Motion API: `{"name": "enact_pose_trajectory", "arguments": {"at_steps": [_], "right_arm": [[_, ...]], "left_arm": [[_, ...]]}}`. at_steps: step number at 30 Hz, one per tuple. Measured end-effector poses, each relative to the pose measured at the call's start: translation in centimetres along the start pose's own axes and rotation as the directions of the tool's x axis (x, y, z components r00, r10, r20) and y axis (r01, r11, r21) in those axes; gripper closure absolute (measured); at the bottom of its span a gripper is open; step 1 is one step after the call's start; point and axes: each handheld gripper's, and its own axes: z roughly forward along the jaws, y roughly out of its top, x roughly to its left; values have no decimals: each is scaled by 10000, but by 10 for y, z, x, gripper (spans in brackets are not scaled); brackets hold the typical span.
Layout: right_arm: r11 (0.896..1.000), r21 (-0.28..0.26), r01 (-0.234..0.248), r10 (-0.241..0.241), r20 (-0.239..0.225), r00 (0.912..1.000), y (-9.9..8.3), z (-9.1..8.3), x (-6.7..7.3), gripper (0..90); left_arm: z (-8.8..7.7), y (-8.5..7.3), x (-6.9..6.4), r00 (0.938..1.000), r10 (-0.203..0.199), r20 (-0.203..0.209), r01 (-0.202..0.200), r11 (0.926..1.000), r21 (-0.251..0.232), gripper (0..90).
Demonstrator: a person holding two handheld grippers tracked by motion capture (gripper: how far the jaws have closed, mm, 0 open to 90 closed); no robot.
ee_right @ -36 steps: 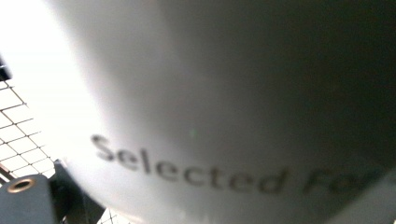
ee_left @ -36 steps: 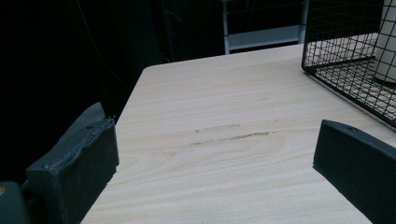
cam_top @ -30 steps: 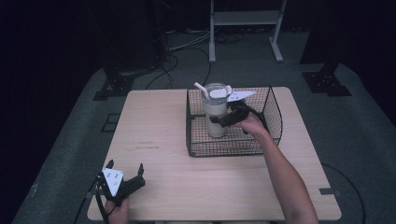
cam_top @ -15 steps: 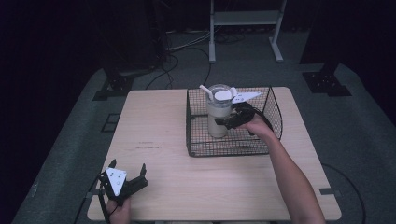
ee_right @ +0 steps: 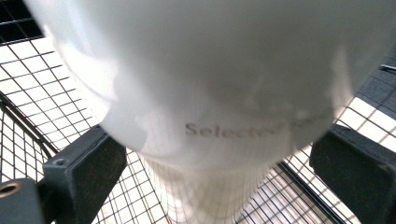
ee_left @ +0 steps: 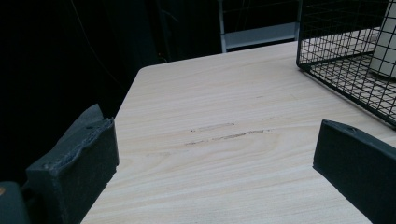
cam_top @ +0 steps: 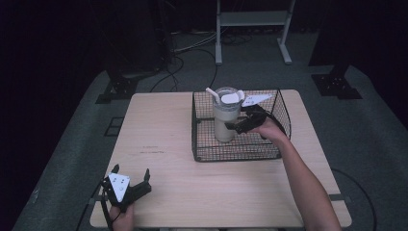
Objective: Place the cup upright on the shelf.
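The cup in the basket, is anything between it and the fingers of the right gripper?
Nothing visible is. In the right gripper view the cup sits straight ahead, with a black finger on each side of it and no object between. The wire basket walls stand around the cup, but the right gripper is already inside them.

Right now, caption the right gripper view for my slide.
Open right gripper straddles a white tumbler inside the wire basket.

We count one wooden table (cam_top: 163, 139), one black wire basket (cam_top: 281, 103) on it, and one pale tumbler (cam_top: 224, 122) inside the basket, with one straw (cam_top: 212, 95) in its lid. We see two grippers, the left gripper (cam_top: 131, 177) and the right gripper (cam_top: 235, 126), and one metal stand (cam_top: 252, 19) behind the table
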Motion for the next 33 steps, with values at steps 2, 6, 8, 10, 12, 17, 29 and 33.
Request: {"name": "enact_pose_trajectory", "arguments": {"at_steps": [2,6,8,10,12,17,29,33], "right_arm": [[10000,10,-73,73,25,10000,0,-3,0,35],[10000,-44,-40,41,169,9998,0,-11,-1,36],[9999,-110,-105,107,211,9997,0,-15,-1,35],[9999,-107,-32,35,308,9995,1,-18,-1,35],[10000,-98,3,1,420,9991,2,-22,-1,35],[9999,-141,94,-86,570,9983,5,-32,0,36],[9993,-377,-12,41,790,9969,11,-52,3,57],[9993,-355,-65,96,875,9961,12,-58,4,57]], "left_arm": [[0,0,0,10000,-1,14,1,10000,38,0],[0,0,1,10000,-23,-13,23,10000,0,0],[0,0,0,10000,-46,-7,46,10000,11,0],[0,0,0,10000,-11,-2,11,10000,-1,0],[0,0,-1,10000,46,51,-46,10000,12,0],[-1,0,-1,10000,27,49,-27,10000,-36,0],[-1,0,-2,10000,45,38,-45,10000,4,0],[-1,0,-1,10000,33,19,-33,10000,-4,0]]}}
